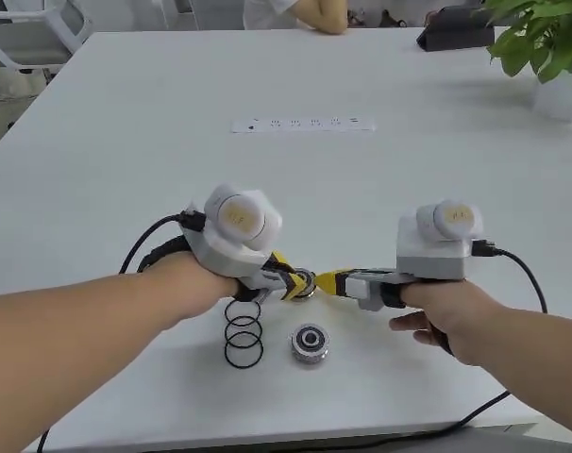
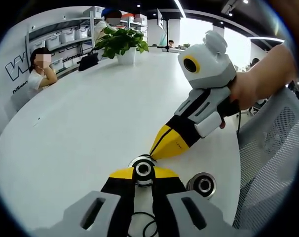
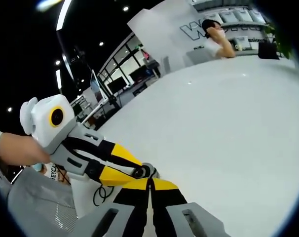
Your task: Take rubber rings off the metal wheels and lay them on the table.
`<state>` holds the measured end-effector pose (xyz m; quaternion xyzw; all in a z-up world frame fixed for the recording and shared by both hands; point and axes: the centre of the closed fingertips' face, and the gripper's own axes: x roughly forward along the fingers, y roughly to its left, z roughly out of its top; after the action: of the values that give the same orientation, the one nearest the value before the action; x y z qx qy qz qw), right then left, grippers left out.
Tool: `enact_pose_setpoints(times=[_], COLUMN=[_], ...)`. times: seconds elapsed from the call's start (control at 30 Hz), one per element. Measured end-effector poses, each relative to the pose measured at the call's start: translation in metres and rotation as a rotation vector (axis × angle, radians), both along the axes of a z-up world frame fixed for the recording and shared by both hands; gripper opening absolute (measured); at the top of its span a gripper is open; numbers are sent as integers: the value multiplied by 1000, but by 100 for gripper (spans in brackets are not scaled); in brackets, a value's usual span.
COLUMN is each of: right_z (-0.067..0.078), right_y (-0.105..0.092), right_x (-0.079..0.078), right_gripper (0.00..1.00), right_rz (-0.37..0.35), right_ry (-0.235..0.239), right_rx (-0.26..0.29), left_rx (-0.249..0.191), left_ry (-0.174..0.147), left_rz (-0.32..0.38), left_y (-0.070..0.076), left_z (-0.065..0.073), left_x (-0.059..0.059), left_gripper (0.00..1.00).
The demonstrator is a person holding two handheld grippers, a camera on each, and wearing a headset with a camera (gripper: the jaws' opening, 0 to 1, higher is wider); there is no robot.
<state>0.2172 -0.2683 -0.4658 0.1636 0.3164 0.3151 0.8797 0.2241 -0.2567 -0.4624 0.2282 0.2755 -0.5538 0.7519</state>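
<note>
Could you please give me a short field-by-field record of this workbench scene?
Left hand-held gripper: shut on the held wheel
Right hand-held gripper: shut, tips at that wheel's rim; ring grip unclear
Loose wheel: flat on the table, beside the rings
Rubber rings: three, in a row on the table
Power strip: farther back, mid-table

A large white table spans the head view, with a white power strip lying on it at 12 o'clock. A potted green plant stands at the far corner at 2 o'clock, a dark bag beside it at 1 o'clock. A white chair sits off the table at 11 o'clock. In the left gripper view, shelves of storage bins line the wall at 10 o'clock, strip lights run overhead at 12 o'clock, and a grey mesh chair stands at 4 o'clock.
</note>
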Motion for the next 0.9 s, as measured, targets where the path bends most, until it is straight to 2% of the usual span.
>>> enact_pose_setpoints(times=[0.9], right_z=[9], right_y=[10], right_x=[-3], right_gripper=[0], right_rz=[5], right_ry=[4], right_rx=[51], left_rx=[4], left_ry=[-10], left_rz=[7], left_y=[0], left_z=[0], left_x=[0], left_gripper=[7])
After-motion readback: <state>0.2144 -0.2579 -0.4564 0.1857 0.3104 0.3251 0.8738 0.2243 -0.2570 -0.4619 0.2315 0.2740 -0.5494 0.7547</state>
